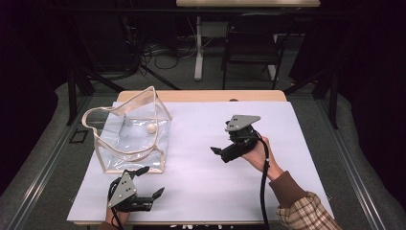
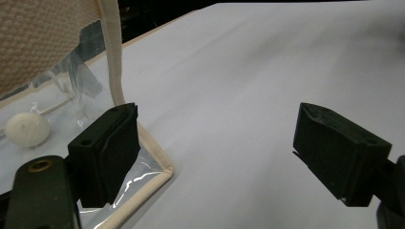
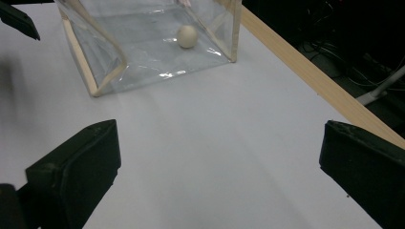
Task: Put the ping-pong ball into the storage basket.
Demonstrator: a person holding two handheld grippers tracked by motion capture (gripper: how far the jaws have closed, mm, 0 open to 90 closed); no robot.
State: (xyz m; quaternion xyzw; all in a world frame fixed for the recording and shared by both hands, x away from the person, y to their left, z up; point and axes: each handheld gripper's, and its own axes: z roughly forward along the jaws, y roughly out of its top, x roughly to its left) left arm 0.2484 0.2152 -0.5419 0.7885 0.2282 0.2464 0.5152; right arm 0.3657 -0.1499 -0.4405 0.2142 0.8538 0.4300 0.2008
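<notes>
High view: clear plastic bag [image 1: 131,139] with cream fabric trim stands at the table's [image 1: 201,182] left, a small pale ball [image 1: 151,128] inside. Left gripper [image 1: 146,184] spread beside its near corner; right gripper [image 1: 216,151] spread, well apart. Left gripper view: film glossy, thin, likely light and floppy. Right gripper view: trimmed edges hold shape; the stitched trim or handle [image 1: 103,115] seems the surest grip.
</notes>
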